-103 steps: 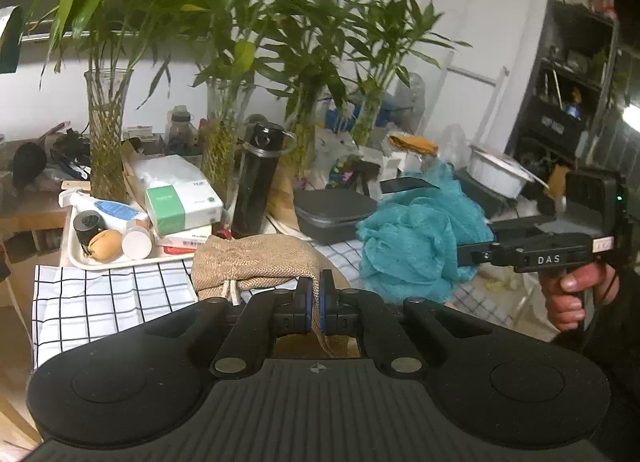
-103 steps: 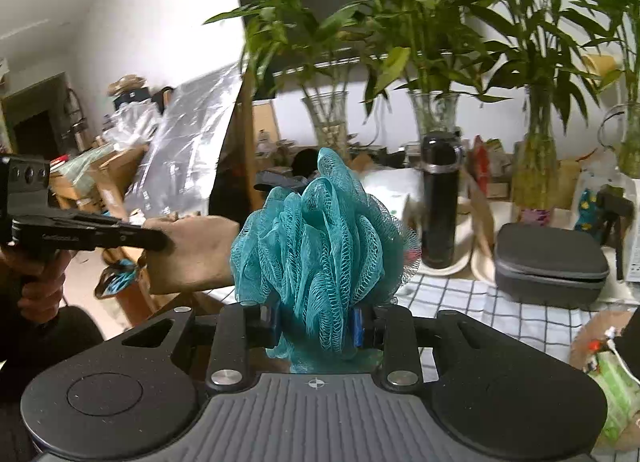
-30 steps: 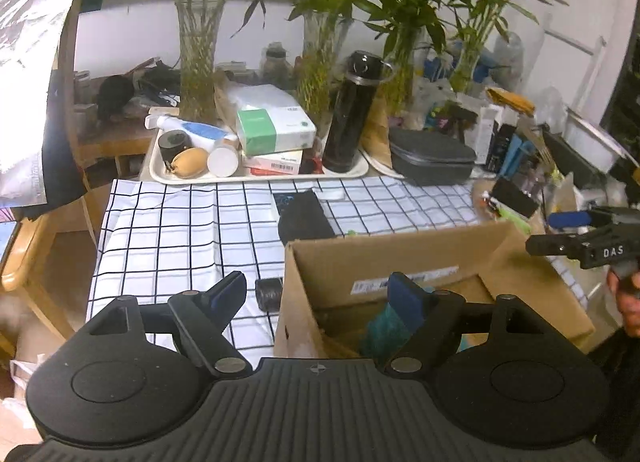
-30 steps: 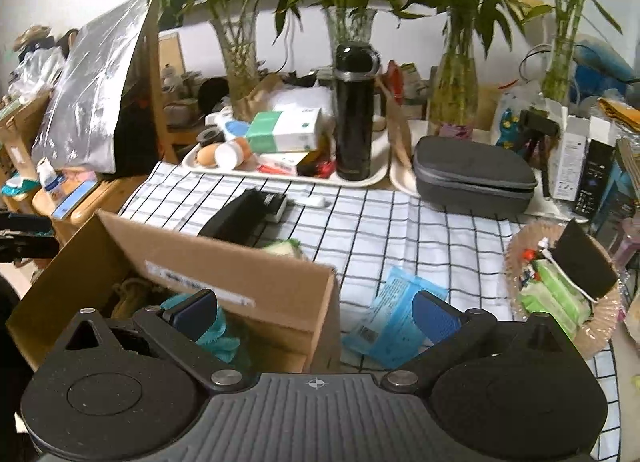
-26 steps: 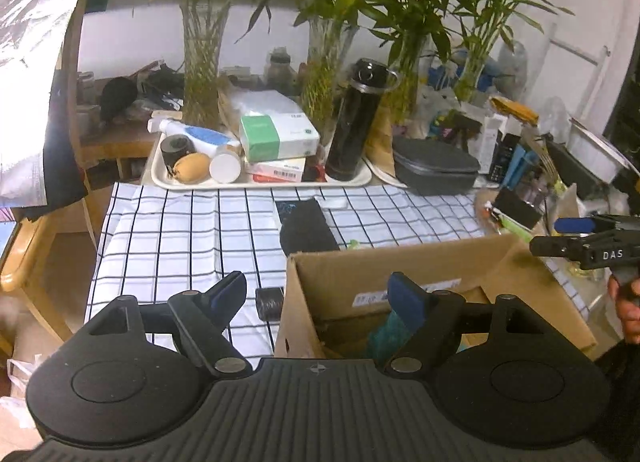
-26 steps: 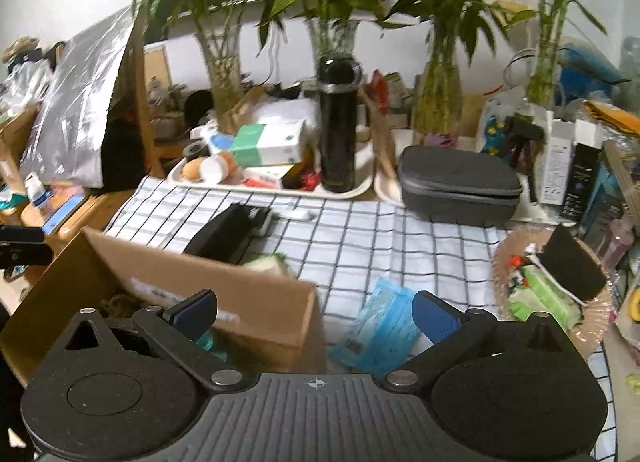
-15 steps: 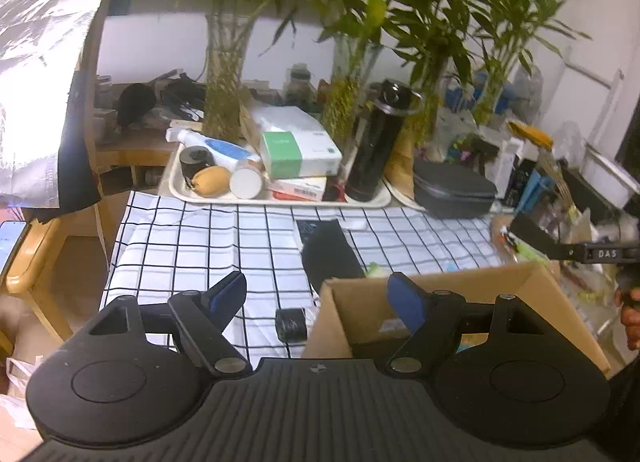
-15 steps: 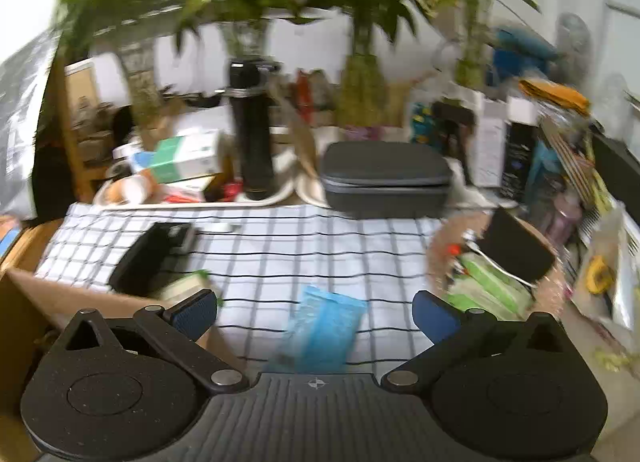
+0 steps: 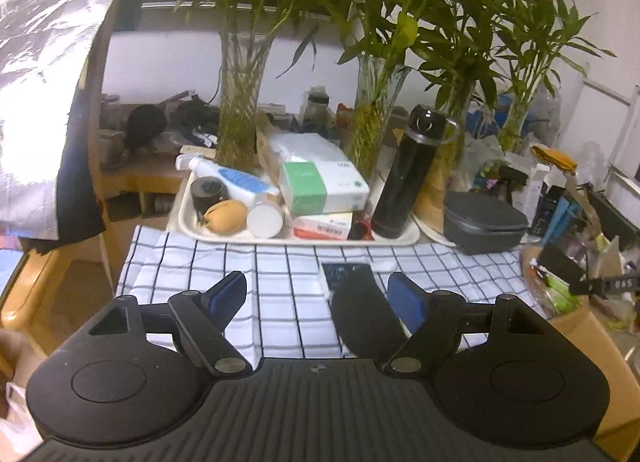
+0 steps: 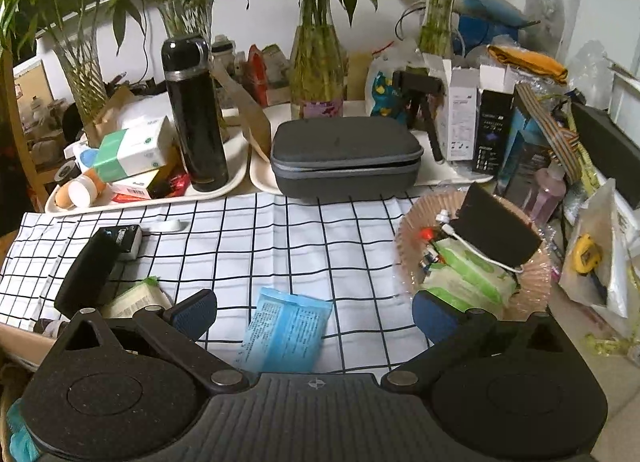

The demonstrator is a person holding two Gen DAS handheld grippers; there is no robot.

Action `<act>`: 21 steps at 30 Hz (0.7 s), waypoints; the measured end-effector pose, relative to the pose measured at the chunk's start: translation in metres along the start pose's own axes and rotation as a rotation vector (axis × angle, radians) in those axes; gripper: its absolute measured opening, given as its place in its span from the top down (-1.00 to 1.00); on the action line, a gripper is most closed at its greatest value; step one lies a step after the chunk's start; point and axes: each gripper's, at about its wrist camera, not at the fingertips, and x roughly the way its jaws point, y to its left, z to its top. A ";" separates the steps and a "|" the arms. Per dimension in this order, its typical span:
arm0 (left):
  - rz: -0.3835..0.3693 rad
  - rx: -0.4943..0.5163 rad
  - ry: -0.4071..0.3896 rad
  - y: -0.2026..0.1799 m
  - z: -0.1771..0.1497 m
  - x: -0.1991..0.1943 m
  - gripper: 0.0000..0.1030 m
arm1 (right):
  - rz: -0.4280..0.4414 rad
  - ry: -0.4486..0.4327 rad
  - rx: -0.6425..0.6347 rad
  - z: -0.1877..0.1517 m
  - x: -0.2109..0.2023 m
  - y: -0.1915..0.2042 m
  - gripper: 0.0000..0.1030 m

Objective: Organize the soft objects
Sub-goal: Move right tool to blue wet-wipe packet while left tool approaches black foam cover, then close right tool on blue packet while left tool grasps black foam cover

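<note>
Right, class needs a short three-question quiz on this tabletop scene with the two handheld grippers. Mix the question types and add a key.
1. True or false: the right gripper is clamped on the blue packet.
2. Multiple choice: the black flask stands on A) the checked cloth, B) a white tray, C) the grey zip case.
3. Short answer: what lies just past the left gripper, partly between its fingers in the left wrist view?

Key
1. False. Both fingers are spread wide; the packet lies flat on the checked cloth.
2. B, the white tray.
3. A dark flat pouch-like thing on the cloth; neither pad presses on it.
</note>
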 end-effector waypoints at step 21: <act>-0.053 0.030 0.098 0.022 -0.007 0.081 -0.51 | 0.110 0.299 0.036 0.005 0.103 0.000 -0.79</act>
